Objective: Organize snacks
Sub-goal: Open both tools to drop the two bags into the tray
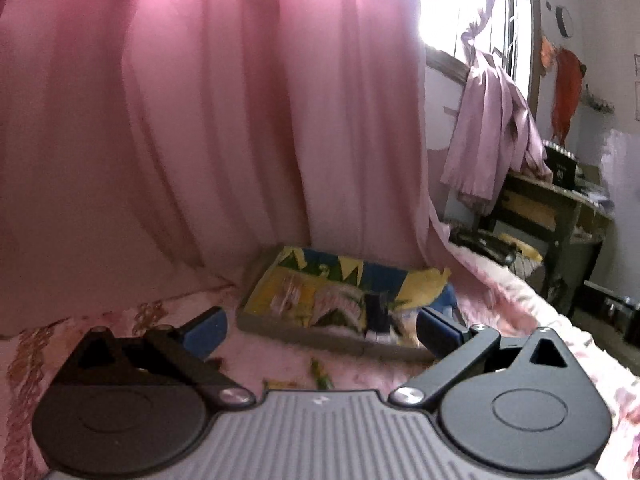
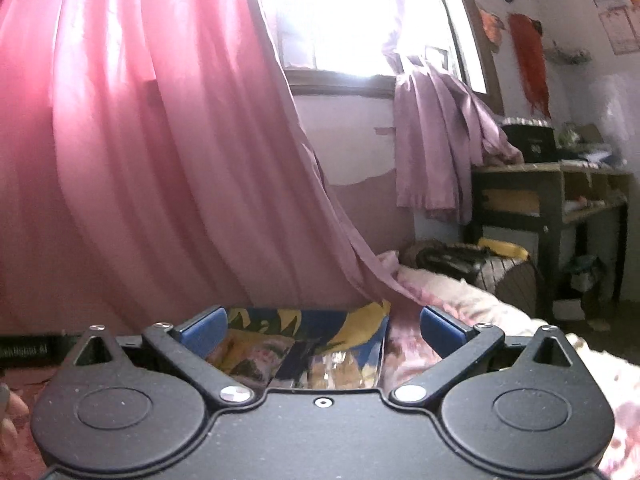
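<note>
A shallow grey box (image 1: 280, 330) lies on the pink bedspread against the curtain. It holds several snack packets (image 1: 320, 292) in yellow, blue and green, lying flat. My left gripper (image 1: 320, 330) hovers in front of the box, open, with nothing between its blue pads (image 1: 204, 330). From the right wrist the same packets (image 2: 304, 344) show just beyond my right gripper (image 2: 324, 328). It is open too, held above the box's right end, and grips nothing. A few small green scraps (image 1: 320, 376) lie on the bedspread near the left gripper.
A pink curtain (image 1: 220, 120) hangs right behind the box. The bed's edge (image 1: 560, 320) drops off at the right. Beyond it stand a dark bag (image 2: 452, 258), a wooden desk (image 2: 552, 188) with clutter, and a lilac cloth (image 2: 436, 140) below the bright window. A hand (image 2: 10, 412) shows at lower left.
</note>
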Available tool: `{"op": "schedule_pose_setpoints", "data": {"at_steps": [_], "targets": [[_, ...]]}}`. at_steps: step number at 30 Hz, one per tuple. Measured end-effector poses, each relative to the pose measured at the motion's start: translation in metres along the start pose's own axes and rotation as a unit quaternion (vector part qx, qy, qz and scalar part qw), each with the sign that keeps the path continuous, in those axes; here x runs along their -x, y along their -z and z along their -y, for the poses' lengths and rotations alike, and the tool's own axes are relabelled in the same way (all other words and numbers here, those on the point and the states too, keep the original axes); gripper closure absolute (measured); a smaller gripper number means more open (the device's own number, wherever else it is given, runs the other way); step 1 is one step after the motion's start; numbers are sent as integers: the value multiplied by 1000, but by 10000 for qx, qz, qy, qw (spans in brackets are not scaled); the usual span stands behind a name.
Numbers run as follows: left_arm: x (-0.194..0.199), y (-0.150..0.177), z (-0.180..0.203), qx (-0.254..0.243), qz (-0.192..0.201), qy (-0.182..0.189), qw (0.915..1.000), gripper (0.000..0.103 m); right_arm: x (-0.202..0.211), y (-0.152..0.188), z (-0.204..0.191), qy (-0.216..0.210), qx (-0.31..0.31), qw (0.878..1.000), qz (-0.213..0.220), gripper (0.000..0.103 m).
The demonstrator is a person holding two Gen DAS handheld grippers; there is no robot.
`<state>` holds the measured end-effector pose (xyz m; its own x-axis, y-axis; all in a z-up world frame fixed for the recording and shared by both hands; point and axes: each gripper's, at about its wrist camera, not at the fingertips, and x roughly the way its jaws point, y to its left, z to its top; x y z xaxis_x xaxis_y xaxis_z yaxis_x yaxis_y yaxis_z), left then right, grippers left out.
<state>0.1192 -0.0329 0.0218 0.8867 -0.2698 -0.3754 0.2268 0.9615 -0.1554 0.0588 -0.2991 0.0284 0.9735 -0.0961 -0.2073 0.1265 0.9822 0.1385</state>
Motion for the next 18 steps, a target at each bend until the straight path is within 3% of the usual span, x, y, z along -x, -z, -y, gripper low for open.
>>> {"op": "schedule_pose_setpoints", "data": {"at_steps": [5, 9, 14, 18], "targets": [[24, 21, -7, -198, -116, -83, 9997, 0, 21, 12, -6, 38, -181, 9996, -218, 1], [27, 39, -16, -317, -748, -273, 9963, 0, 26, 27, -15, 192, -140, 9977, -632, 1], [21, 55, -27, -69, -1233, -604, 9905, 0, 18, 46, -30, 346, 106, 9923, -1181, 1], [26, 56, -35, 132, -1231, -591, 9905, 0, 17, 56, -40, 265, 200, 9891, -1432, 1]]}}
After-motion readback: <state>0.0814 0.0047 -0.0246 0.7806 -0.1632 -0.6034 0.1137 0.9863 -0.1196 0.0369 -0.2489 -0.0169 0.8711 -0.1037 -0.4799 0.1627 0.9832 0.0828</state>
